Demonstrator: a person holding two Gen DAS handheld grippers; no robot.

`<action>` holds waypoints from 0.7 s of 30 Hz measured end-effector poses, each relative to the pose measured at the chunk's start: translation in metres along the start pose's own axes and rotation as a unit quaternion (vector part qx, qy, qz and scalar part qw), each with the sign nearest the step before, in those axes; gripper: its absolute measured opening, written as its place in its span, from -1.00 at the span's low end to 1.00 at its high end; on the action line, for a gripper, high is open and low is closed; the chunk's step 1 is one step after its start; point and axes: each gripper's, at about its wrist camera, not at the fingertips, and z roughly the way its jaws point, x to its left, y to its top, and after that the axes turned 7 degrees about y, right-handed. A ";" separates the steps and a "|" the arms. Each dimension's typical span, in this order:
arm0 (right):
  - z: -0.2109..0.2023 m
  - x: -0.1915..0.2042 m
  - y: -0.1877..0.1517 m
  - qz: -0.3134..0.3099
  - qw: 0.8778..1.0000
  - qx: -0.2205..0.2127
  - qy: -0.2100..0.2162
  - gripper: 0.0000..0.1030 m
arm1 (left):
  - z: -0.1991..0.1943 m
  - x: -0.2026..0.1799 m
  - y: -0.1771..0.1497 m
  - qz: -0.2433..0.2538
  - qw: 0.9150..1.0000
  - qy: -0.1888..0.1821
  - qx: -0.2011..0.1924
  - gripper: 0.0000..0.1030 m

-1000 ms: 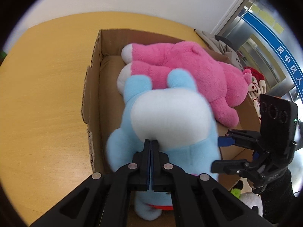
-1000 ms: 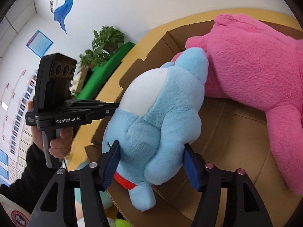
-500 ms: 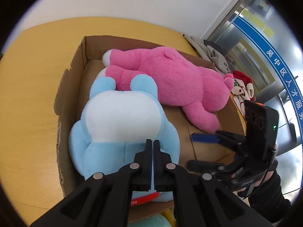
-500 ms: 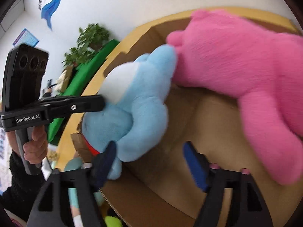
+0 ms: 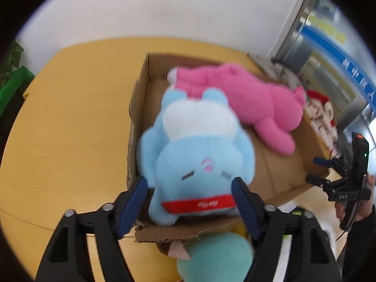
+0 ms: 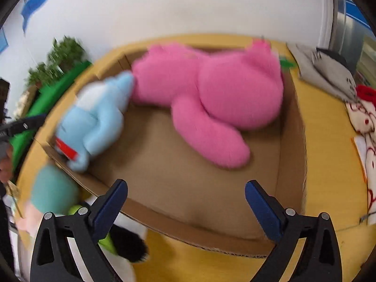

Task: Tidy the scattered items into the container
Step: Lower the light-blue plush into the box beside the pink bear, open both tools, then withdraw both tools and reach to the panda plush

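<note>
- Left wrist view: the left gripper [image 5: 189, 193] is spread wide, its blue pads either side of the light-blue plush toy [image 5: 195, 157], which lies in the cardboard box [image 5: 138, 108] against the box's near-left corner. Whether the pads touch the fur is hard to tell through the blur; they do not look to be squeezing it.
- Right wrist view: the right gripper [image 6: 186, 198] is spread wide and grasps nothing, hovering over the box's near wall above bare cardboard floor.
- A pink plush toy [image 6: 211, 91] lies along the far side of the box, touching the blue one's feet.
- Outside the box, just beside its near wall, sits a teal plush [image 5: 216, 256]; a lime-green item [image 6: 77, 210] and something black [image 6: 128, 244] lie there too, not yet tidied.
- Risk, as I judge it: the blue toy's head rests near the torn near rim, so a pad catching its fur or red collar [image 5: 198, 204] on the way out could tip it back over the edge.
- Reaching for the teal plush, a finger may snag the box's ragged flap and shift the whole box.
</note>
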 end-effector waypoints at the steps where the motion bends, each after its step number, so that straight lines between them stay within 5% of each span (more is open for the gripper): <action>1: 0.003 -0.006 -0.005 0.008 1.000 0.004 0.004 0.87 | 0.004 -0.002 -0.004 0.002 1.000 0.001 0.008 0.19; 15: -0.014 -0.046 -0.003 -0.010 0.999 -0.011 -0.036 0.85 | -0.037 -0.014 -0.043 0.017 1.000 -0.011 -0.024 0.19; 21: -0.076 0.002 -0.027 -0.018 0.994 -0.080 0.071 0.99 | -0.067 -0.057 -0.065 0.038 0.994 -0.087 -0.044 0.33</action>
